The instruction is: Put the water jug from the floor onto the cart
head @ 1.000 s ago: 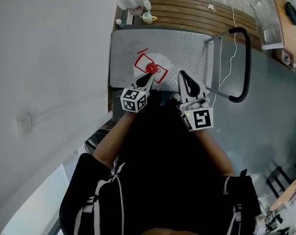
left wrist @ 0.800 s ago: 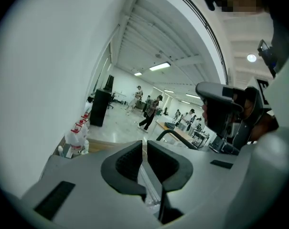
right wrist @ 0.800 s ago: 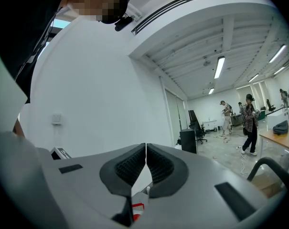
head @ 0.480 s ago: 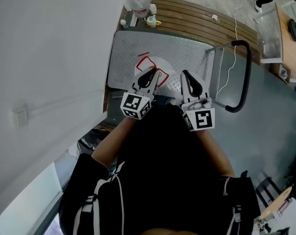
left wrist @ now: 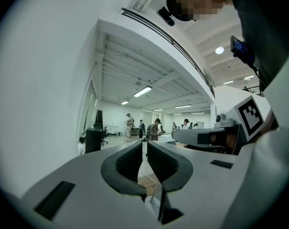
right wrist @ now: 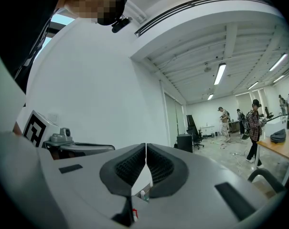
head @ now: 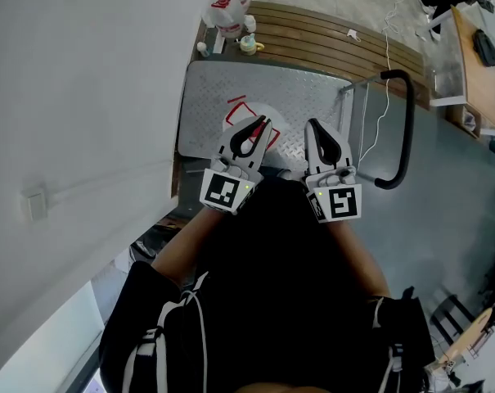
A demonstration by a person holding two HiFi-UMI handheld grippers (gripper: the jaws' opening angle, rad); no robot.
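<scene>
Both grippers are up over the cart (head: pixel 206 97), side by side, pointing away from the person. The left gripper (head: pixel 259 123) hangs above the jug (head: pixel 274 118). The jug sits on the cart's grey checker-plate deck, about mid-deck and a touch toward the person's side. In the head view its white top and red handle (head: pixel 236 107) peek out around the left gripper's jaws.

Nothing joins the two. In the left gripper view the jaws stand a sliver apart with floor showing through the slit and nothing between them, so it's released and empty. Over to the right gripper (head: pixel 312 126): it hovers just beside the left one, over bare deck. In its own view the pads meet at the tips, clenched on nothing. Each gripper's marker cube faces up toward the head camera, and the forearms run back to a black shirt.

The cart's black push bar (head: pixel 405 121) stands at the right end of the deck, with a white cable (head: pixel 386 88) trailing past it. Beyond the cart lies a slatted wooden platform (head: pixel 329 27). More jugs (head: pixel 225 5) and a few small bottles (head: pixel 249 46) sit at its left end, close by the white wall (head: pixel 83 97). Both gripper views look level down a big bright hall, people standing far off, ceiling lights on.
</scene>
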